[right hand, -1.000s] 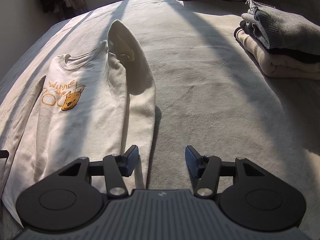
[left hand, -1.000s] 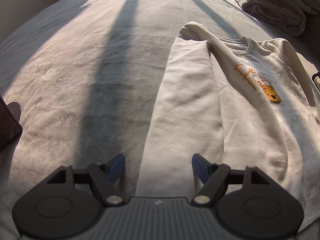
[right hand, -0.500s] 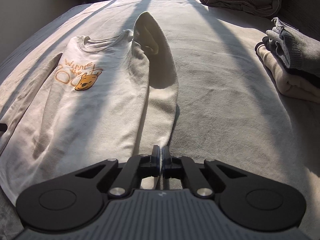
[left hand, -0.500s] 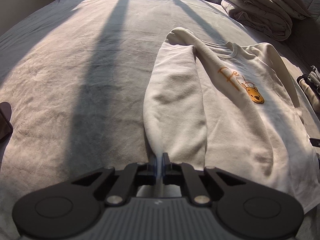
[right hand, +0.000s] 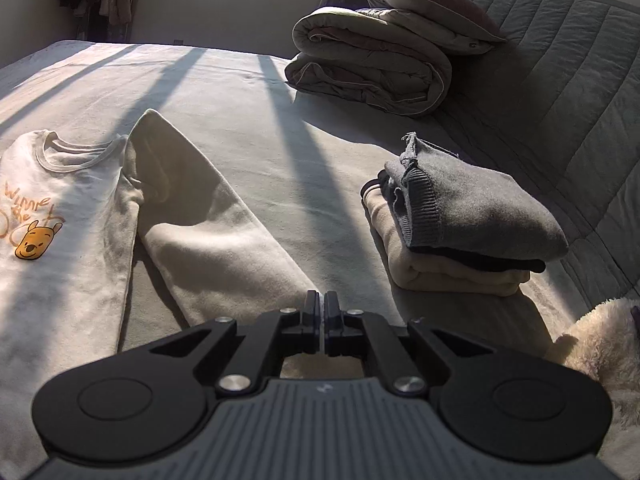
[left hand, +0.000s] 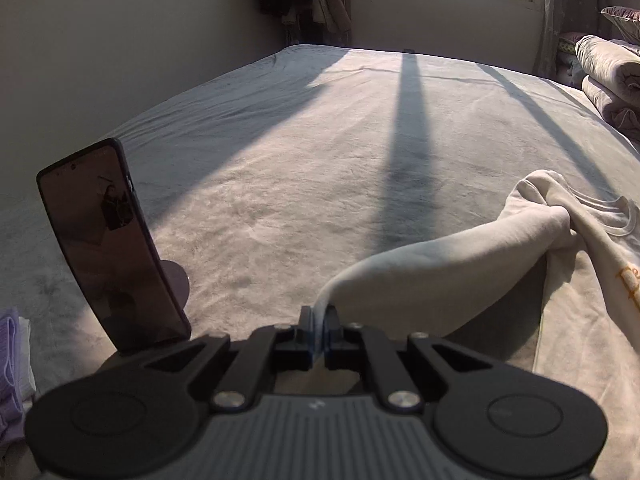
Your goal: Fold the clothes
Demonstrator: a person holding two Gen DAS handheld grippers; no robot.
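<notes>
Moved: both sleeve ends are coming up off the bed with my grippers; a second ago the jaws were standing apart over flat cuffs, and now both views are tipping up enough to show the window.
Left gripper (left hand: 319, 322): I am pinching the left sleeve (left hand: 440, 276) at its cuff, jaws pressed together on the cloth; the sleeve is hanging in a sagging arc from the jaws back to the shoulder.
Right gripper (right hand: 321, 312): I am pinching the right sleeve (right hand: 208, 240) at its cuff, jaws closed with a thin edge of cloth between them; this sleeve is lying mostly on the bed (right hand: 280, 128), rising only near the jaws.
Shirt (right hand: 60, 240): cream, lying face up on the bed, collar toward the window, a yellow bear print (right hand: 38, 242) on the chest with orange lettering just above it.
Phone (left hand: 108, 248): standing tilted on a round stand, on the bed well to the left of the shirt, screen dark.
Folded pile (right hand: 460, 220): I am seeing a grey knit on top of a dark layer and a cream piece, sitting on the bed to the right of the shirt, apart from the right sleeve.
Duvet (right hand: 368, 68): rolled up beyond the folded pile, far right of the shirt's collar, with a pillow (right hand: 428, 8) resting on it.
Fluffy cloth (right hand: 600, 344): lying at the right edge, nearer than the pile; I cannot tell what it is.
</notes>
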